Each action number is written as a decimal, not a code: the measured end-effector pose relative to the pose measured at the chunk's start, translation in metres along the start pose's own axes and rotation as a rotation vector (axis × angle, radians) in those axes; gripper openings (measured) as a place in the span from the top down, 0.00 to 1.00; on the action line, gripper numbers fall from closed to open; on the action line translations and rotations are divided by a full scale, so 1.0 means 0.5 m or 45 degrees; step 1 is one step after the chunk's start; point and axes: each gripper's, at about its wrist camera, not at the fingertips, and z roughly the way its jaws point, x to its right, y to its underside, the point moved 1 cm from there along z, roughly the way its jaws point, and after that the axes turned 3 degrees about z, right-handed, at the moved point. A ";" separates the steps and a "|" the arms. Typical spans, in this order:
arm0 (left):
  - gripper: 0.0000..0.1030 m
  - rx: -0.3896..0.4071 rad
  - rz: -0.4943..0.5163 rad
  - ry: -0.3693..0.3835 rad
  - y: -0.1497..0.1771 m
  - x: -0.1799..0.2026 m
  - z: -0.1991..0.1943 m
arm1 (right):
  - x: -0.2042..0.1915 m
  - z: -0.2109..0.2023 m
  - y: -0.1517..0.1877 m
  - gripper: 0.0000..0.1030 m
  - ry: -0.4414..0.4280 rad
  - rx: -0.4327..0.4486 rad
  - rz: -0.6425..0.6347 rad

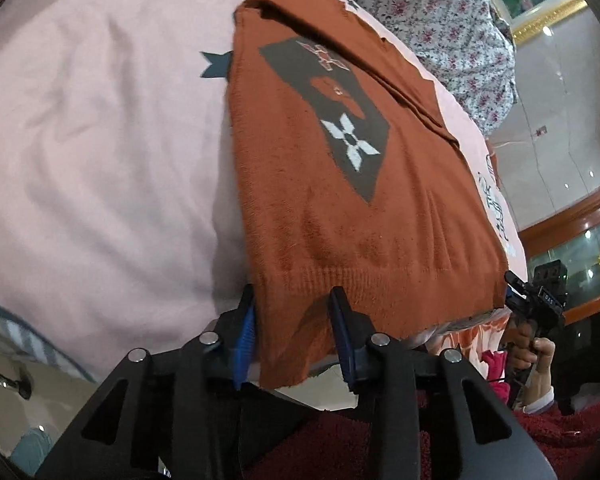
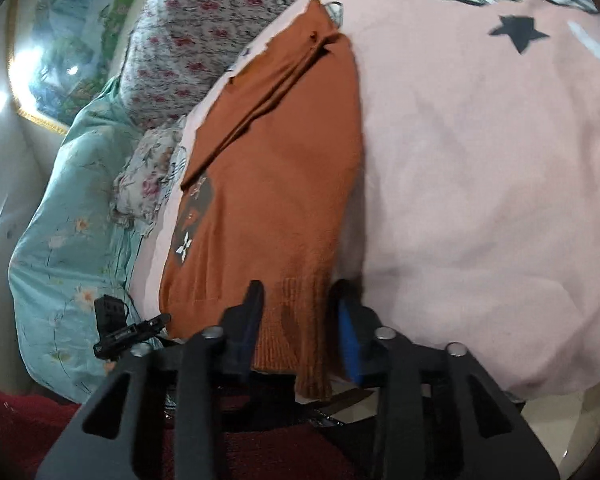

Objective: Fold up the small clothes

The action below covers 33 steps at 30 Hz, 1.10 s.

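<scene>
Our left gripper's (image 1: 294, 320) blue-padded fingers (image 1: 245, 340) stand apart on either side of the ribbed hem of the rust-orange knitted sweater (image 1: 340, 200), where one hem corner hangs over the near edge of the pink bedsheet (image 1: 100, 160); the knit lies in the gap between them, and we cannot tell whether either pad is touching it. Our right gripper (image 2: 296, 316) is spread the same way around the other ribbed corner of the sweater (image 2: 276, 184), which droops between its two fingers (image 2: 348, 344) past the same near edge, with a clear gap on the blue-pad side. The sweater lies flat on the sheet (image 2: 480, 200), running from the near edge toward the far side, with a sleeve folded across its far part. On its front we see a dark grey diamond patch (image 1: 332, 112) carrying a white four-petal motif (image 1: 350, 142). A dark teal star print (image 1: 216, 64) shows on the sheet just beside the sweater's edge in the left view, and a black star print (image 2: 518, 32) lies well apart from it in the right view. A white cloth with small red flowers (image 1: 440, 28) is bunched along the sheet's far edge, and a pale turquoise floral quilt (image 2: 64, 220) sits beyond the sheet's side edge. In the left view, our right hand (image 1: 534, 354) holds the other gripper's handle at the sheet's near corner.
</scene>
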 end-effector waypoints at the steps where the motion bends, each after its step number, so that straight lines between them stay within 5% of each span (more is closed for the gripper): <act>1: 0.71 0.009 0.010 0.009 -0.002 0.003 0.002 | -0.010 0.008 0.002 0.60 0.011 -0.011 -0.040; 3: 0.96 0.012 0.038 0.013 0.000 0.009 0.005 | -0.020 0.018 0.005 0.63 0.029 -0.032 -0.099; 5: 0.96 0.040 0.056 0.011 0.006 0.014 -0.004 | -0.023 0.022 0.005 0.91 0.050 -0.058 -0.123; 6: 0.96 0.064 0.069 0.010 0.009 0.018 -0.011 | -0.017 0.018 0.006 0.93 0.055 -0.062 -0.117; 16: 0.97 0.275 0.019 0.116 -0.013 0.034 -0.096 | -0.020 -0.029 -0.008 0.94 -0.085 0.018 -0.101; 27: 0.97 0.610 0.024 0.183 -0.259 0.061 -0.183 | -0.126 -0.061 -0.222 0.94 -0.211 0.269 -0.208; 33: 0.97 0.678 0.022 0.093 -0.443 0.056 -0.137 | -0.165 -0.011 -0.411 0.94 -0.086 0.394 -0.250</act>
